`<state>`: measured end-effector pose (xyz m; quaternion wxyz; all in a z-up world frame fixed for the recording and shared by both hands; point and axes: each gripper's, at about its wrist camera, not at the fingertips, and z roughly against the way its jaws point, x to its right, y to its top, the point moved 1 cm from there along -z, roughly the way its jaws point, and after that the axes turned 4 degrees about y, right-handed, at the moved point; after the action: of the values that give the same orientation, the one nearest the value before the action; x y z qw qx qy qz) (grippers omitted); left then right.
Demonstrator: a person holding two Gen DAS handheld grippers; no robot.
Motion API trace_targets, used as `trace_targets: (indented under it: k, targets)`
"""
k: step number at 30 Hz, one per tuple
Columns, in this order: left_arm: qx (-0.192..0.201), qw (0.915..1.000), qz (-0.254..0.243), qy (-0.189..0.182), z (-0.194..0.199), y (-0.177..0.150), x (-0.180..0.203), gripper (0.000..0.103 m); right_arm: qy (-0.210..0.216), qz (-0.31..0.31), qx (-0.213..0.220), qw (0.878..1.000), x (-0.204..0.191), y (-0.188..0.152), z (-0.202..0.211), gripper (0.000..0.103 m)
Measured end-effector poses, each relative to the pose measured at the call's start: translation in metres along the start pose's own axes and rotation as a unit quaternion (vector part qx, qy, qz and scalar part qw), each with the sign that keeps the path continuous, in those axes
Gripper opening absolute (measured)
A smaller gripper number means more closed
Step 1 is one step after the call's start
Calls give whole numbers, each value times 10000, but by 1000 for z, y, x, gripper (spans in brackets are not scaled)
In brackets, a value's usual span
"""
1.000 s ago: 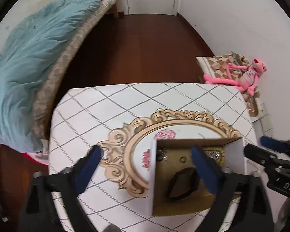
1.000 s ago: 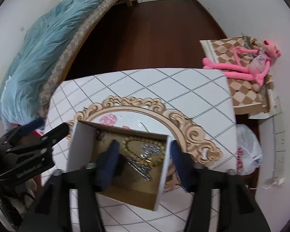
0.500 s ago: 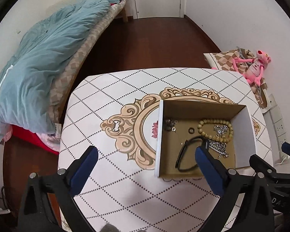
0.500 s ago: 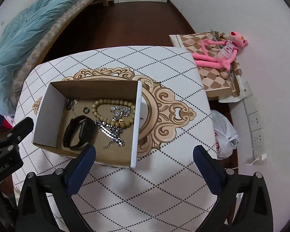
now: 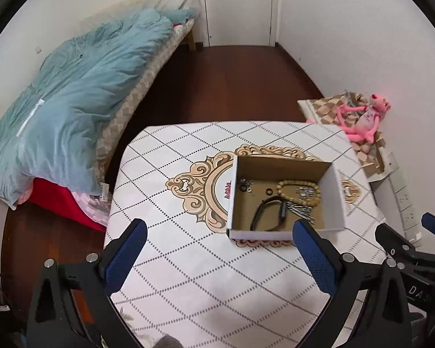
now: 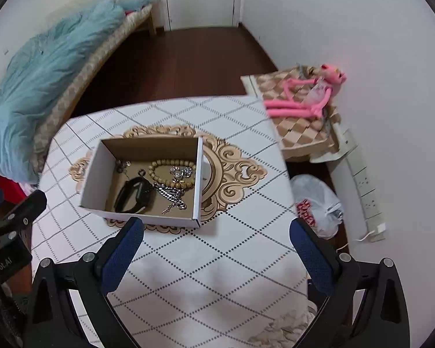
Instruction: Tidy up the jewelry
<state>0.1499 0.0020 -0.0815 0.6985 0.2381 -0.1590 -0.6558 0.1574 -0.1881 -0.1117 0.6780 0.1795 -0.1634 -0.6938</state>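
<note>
Cardboard boxes (image 6: 95, 179): one, open-topped
Wooden bead bracelets (image 6: 159, 164): one, in the box
Black wristbands (image 6: 132, 191): one, in the box
Silver chains (image 6: 171, 194): one curb-link chain; a second silver tangle lies on the beads, count unclear
Small dark rings (image 6: 141, 172): one
Small metal pieces (image 6: 121, 164): a cluster, too small to count
Pink plush toys (image 6: 310, 92): one
White plastic bags (image 6: 319, 203): one
Blue quilts (image 5: 72, 92): one
Tables (image 5: 206, 275): one
</note>
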Motion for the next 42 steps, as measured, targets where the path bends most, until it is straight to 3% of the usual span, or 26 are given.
trace_targets:
  k: [10,20,31,42]
  targets:
    - [539,9985,64,58,95,-20,-11,102,14,69,808,9967,2,-25,112,102]
    - [729,9971,203,-18,154,-37,-25,102,-10,232,1388,9900,-4,-50,201,103]
    - [860,9961,157,-91,192,-53,-25,102,26,271,1576,9871,-10,-71,244,103]
    - [692,9974,170,-144,186,-45,-21,102,27,251,1399,9898,-7,-61,237,103]
